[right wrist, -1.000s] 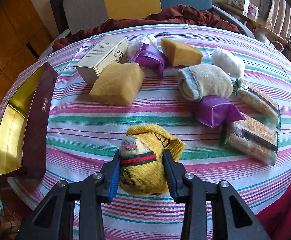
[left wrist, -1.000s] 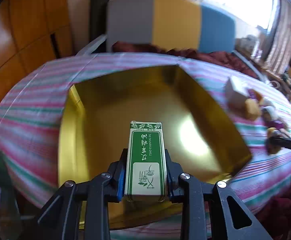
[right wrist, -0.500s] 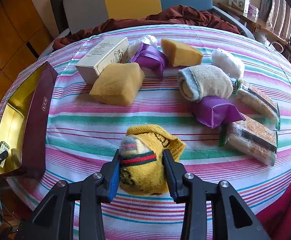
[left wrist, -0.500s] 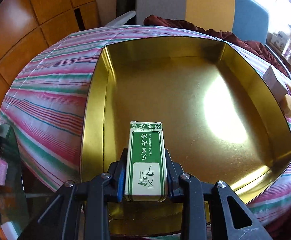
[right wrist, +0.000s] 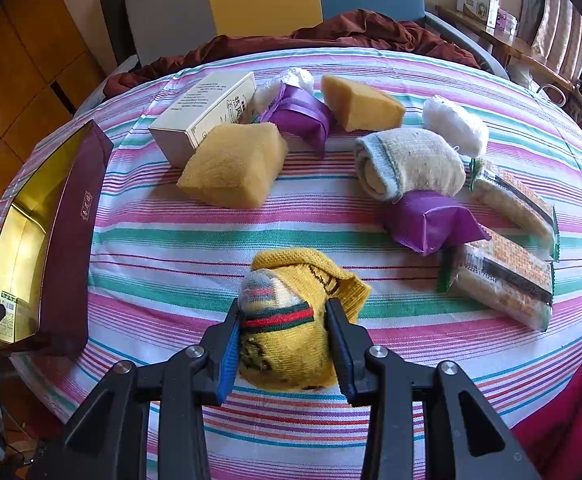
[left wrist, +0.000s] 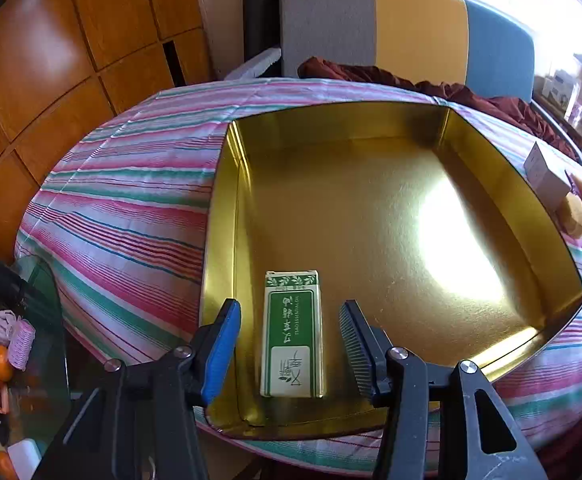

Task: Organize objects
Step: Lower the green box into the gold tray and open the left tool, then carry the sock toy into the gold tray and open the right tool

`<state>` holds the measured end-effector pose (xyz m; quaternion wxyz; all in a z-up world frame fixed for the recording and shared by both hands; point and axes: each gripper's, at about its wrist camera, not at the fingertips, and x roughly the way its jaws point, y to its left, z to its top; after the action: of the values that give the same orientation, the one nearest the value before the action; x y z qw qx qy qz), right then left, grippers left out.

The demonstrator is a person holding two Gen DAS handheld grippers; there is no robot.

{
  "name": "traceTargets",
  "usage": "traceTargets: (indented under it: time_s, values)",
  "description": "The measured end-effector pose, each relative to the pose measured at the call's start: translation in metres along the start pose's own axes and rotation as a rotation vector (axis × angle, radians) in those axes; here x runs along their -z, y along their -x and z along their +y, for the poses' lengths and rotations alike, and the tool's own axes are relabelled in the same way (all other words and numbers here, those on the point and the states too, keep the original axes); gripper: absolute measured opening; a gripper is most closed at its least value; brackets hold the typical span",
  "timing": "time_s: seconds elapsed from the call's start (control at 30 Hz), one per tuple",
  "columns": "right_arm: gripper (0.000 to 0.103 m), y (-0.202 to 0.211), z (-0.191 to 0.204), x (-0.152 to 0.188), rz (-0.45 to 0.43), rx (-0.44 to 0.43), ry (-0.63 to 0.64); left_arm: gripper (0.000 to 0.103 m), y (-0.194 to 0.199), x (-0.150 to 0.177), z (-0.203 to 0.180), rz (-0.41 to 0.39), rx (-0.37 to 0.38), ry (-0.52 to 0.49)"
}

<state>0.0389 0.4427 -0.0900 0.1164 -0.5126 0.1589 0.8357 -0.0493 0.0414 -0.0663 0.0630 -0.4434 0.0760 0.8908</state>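
Now green box (left wrist: pixel 294 336) between (untouched) left tool (left wrist: pixel 291 344) fingers

The tin tray (left wrist: pixel 371 208) was glossy gold metal; the green box (left wrist: pixel 294 336) smooth printed card; the counter's cloth (right wrist: pixel 291 224) matt woven stripes; the yellow sock (right wrist: pixel 291 320) rough knit.

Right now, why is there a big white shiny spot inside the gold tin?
Left wrist view: window light glares off the shiny gold metal tin, washing out its floor right of the green-and-white cardboard box; the fisheye bows its walls. Right wrist view: even light, no glare on the striped tablecloth.
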Motion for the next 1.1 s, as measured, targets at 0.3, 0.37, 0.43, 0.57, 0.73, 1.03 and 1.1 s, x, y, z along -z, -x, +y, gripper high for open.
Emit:
traceTargets:
  time_s: [0.3, 0.37, 0.43, 0.57, 0.73, 1.03, 1.1]
  values:
    - [0.038, 0.006, 0.008, 0.0, -0.006, 0.023, 0.016, 0.057, 0.033, -0.005, 0.024, -0.094, 0.048, 0.064]
    - [0.038, 0.013, 0.017, -0.004, -0.02, 0.005, 0.023, 0.057, 0.038, -0.005, 0.028, -0.102, 0.061, 0.077]
    - [0.037, 0.021, 0.03, -0.009, -0.044, -0.006, 0.044, 0.057, 0.039, -0.004, 0.031, -0.108, 0.07, 0.088]
    - [0.037, 0.036, 0.069, -0.018, -0.084, -0.045, 0.116, 0.057, 0.038, -0.001, 0.037, -0.107, 0.081, 0.109]
    - [0.038, 0.044, 0.122, -0.029, -0.117, -0.115, 0.202, 0.057, 0.037, 0.005, 0.049, -0.102, 0.08, 0.142]
    - [0.037, 0.021, 0.248, -0.04, -0.064, -0.314, 0.388, 0.059, 0.039, 0.013, 0.07, -0.09, 0.079, 0.2]
    - [0.037, 0.006, 0.28, -0.04, -0.035, -0.35, 0.413, 0.06, 0.039, 0.015, 0.073, -0.084, 0.078, 0.21]
